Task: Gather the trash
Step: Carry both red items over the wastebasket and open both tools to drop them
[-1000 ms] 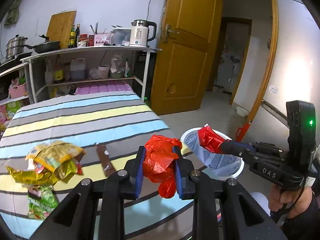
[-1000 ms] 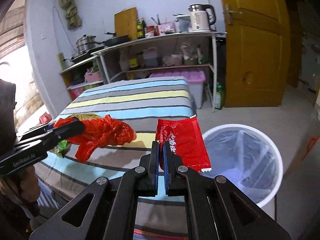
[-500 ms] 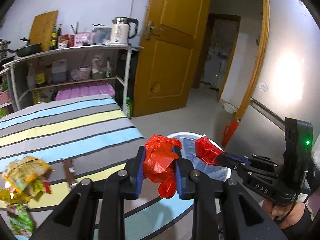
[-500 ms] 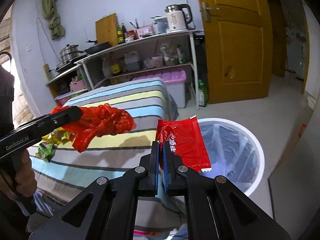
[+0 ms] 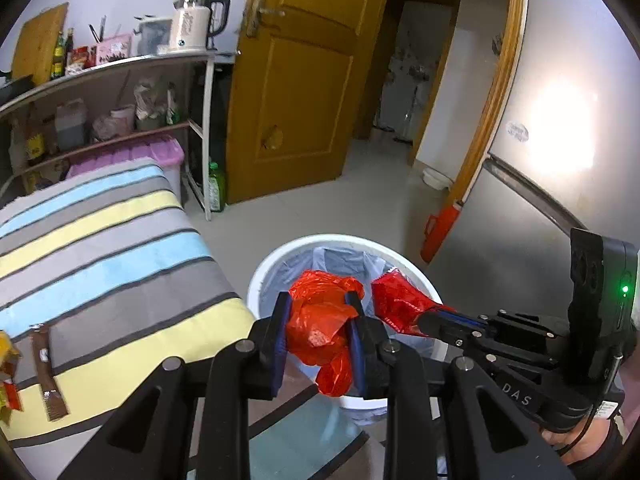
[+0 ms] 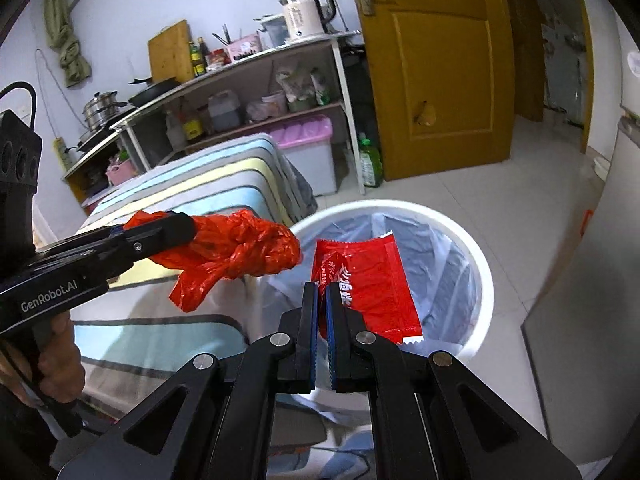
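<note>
My left gripper (image 5: 320, 312) is shut on a crumpled red plastic bag (image 5: 320, 328) and holds it over the near rim of a white bin (image 5: 276, 256) lined with a clear bag. The red bag also shows in the right wrist view (image 6: 240, 252). My right gripper (image 6: 321, 300) is shut on a flat red snack wrapper (image 6: 368, 284) and holds it above the bin's (image 6: 480, 264) opening. The left wrist view shows the wrapper (image 5: 396, 300) over the bin too.
A striped table (image 5: 100, 264) stands left of the bin, with a brown wrapper (image 5: 46, 376) and yellow packets (image 5: 6, 364) at its left edge. A loaded shelf (image 6: 256, 80), a wooden door (image 5: 296, 80) and a grey cabinet (image 5: 540, 208) surround the floor.
Both grippers have moved right, away from the table, and now hold their trash over the bin. Both stay shut on their loads.
</note>
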A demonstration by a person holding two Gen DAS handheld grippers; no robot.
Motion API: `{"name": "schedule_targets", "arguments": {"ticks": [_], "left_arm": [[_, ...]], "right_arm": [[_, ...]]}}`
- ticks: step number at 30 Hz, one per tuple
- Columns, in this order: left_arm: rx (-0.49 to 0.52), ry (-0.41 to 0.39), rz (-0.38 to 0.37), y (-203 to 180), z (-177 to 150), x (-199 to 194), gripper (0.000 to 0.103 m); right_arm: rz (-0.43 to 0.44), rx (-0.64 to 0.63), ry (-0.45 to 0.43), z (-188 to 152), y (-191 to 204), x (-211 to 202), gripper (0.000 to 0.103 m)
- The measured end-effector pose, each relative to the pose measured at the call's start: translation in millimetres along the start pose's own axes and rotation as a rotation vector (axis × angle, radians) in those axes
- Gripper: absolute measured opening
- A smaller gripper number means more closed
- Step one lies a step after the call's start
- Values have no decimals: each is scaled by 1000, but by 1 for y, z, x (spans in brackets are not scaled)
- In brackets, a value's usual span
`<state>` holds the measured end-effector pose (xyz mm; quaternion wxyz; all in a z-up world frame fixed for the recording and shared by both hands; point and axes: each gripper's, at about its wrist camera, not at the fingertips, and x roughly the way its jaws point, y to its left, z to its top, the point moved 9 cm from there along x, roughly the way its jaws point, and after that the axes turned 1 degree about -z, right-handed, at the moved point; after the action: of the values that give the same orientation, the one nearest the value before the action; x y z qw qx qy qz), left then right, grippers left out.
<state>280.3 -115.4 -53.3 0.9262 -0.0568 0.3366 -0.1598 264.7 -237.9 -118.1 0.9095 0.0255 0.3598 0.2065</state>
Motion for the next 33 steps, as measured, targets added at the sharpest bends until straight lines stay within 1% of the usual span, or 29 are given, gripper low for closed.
{"name": "schedule_targets", "arguments": {"ticks": [5, 9, 14, 25, 27, 31, 33], "left_arm": [[7, 37, -11, -7, -5, 20, 28], [7, 58, -15, -9, -7, 31, 29], [1, 72, -22, -8, -8, 35, 30], [-4, 58, -29, -7, -8, 25, 32], [-6, 45, -30, -5, -7, 18, 32], [-17, 22, -25, 0, -6, 4, 32], [-20, 10, -18, 2, -5, -4, 32]], "right_arm": [[-11, 21, 30, -5, -12, 12, 4], [-24, 31, 46, -8, -20, 18, 7], [-24, 33, 35, -7, -23, 18, 7], [-45, 9, 0, 1, -17, 0, 11], [-50, -4, -14, 4, -13, -6, 12], [-39, -33, -40, 10, 1, -18, 18], [-35, -46, -47, 12, 7, -23, 19]]}}
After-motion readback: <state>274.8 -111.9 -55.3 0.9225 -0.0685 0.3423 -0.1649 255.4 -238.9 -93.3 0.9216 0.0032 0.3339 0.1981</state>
